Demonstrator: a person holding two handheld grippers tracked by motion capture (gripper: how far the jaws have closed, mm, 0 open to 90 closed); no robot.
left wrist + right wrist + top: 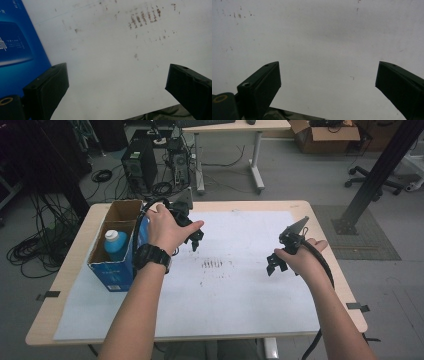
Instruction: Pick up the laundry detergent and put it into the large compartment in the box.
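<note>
Two black, blocky handheld grippers hover over a white paper sheet (240, 285) that covers most of a pale wooden desk (327, 245). The left gripper (195, 241) has its fingers (47, 87) spread wide, nothing between them. Just to the left of those fingers stands an open-topped blue cardboard box (112, 270), glossy outside and plain brown inside, its printed blue wall close beside the left finger in the left gripper view. A blue bottle with a white cap (115, 243) stands upright inside the box.

The right gripper (274, 264) is well apart from the left, its flat-faced fingers (262, 85) also spread with only bare sheet between them. A patch of brown smudges (212, 265), in short parallel strokes, marks the matte paper between the two grippers, ahead of the left fingers in the left gripper view.

The sheet lies open and flat around both pairs of fingers, with the box the only thing standing on it; the desk's rounded edge runs just beyond the right hand (300, 257). Past the far edge, computer towers (140, 165) and tangled cables (45, 245) crowd the floor.
</note>
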